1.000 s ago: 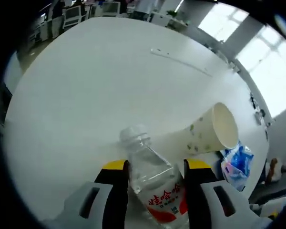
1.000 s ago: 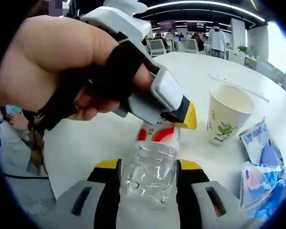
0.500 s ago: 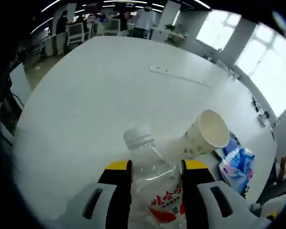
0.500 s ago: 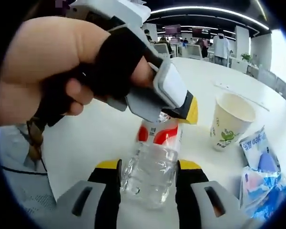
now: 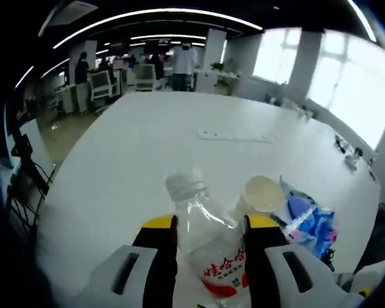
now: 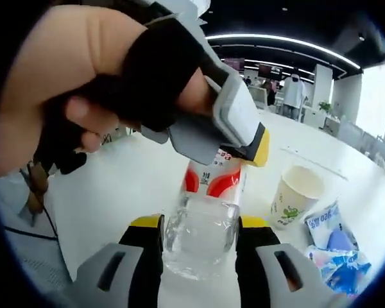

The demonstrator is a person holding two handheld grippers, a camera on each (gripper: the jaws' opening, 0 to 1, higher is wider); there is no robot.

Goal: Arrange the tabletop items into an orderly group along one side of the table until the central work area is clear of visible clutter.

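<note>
Bottle [image 5: 212,256] label reads "娃哈哈" in red.

Left gripper view: low, close behind the bottle [image 5: 208,247], facing across the tabletop [image 5: 147,147]. Right gripper view: same bottle [image 6: 202,221] at close range — both share it, paper cup [image 5: 260,196] [image 6: 292,196], blue packets [image 5: 308,221] [image 6: 337,247].

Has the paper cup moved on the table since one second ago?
No. The paper cup stands beside the blue packets as before, with the same side toward them. Its shift in the right gripper view comes from the camera moving.
</note>
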